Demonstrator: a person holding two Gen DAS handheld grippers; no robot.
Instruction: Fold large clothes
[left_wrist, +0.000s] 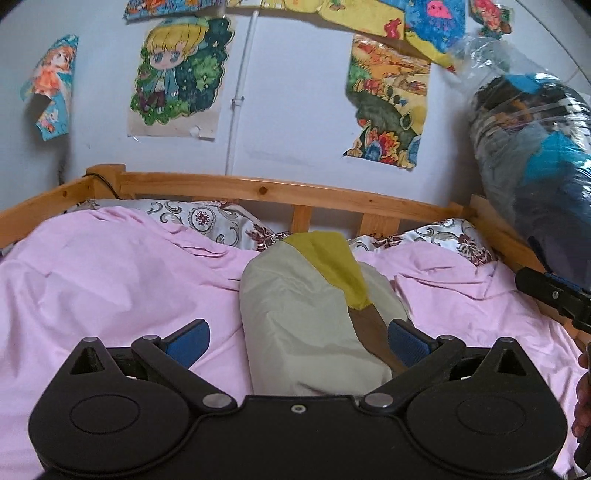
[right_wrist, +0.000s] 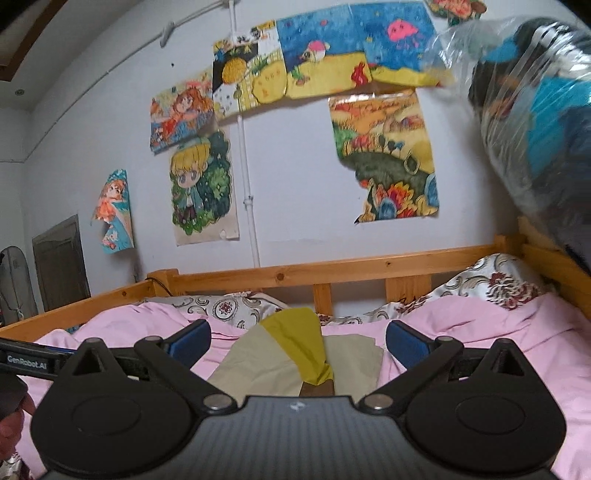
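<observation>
A folded garment (left_wrist: 303, 314), beige with a yellow panel and a brown strip, lies on the pink sheet (left_wrist: 110, 280) of the bed. In the left wrist view my left gripper (left_wrist: 299, 341) is open above the garment's near end. Its blue pads (left_wrist: 192, 339) stand wide apart and grip nothing. The right wrist view shows the same garment (right_wrist: 258, 362) lower and farther off. My right gripper (right_wrist: 298, 342) is open wide above it and holds nothing. The right gripper (left_wrist: 554, 295) also shows at the right edge of the left wrist view, and the left gripper (right_wrist: 26, 360) at the left edge of the right wrist view.
A wooden bed rail (left_wrist: 280, 192) runs along the far side, with patterned pillows (left_wrist: 207, 218) against it. A clear plastic bag of dark and blue fabric (left_wrist: 535, 147) bulges in at the right. Drawings (left_wrist: 177, 74) hang on the wall. A person's fingers (right_wrist: 11, 417) show at the lower left.
</observation>
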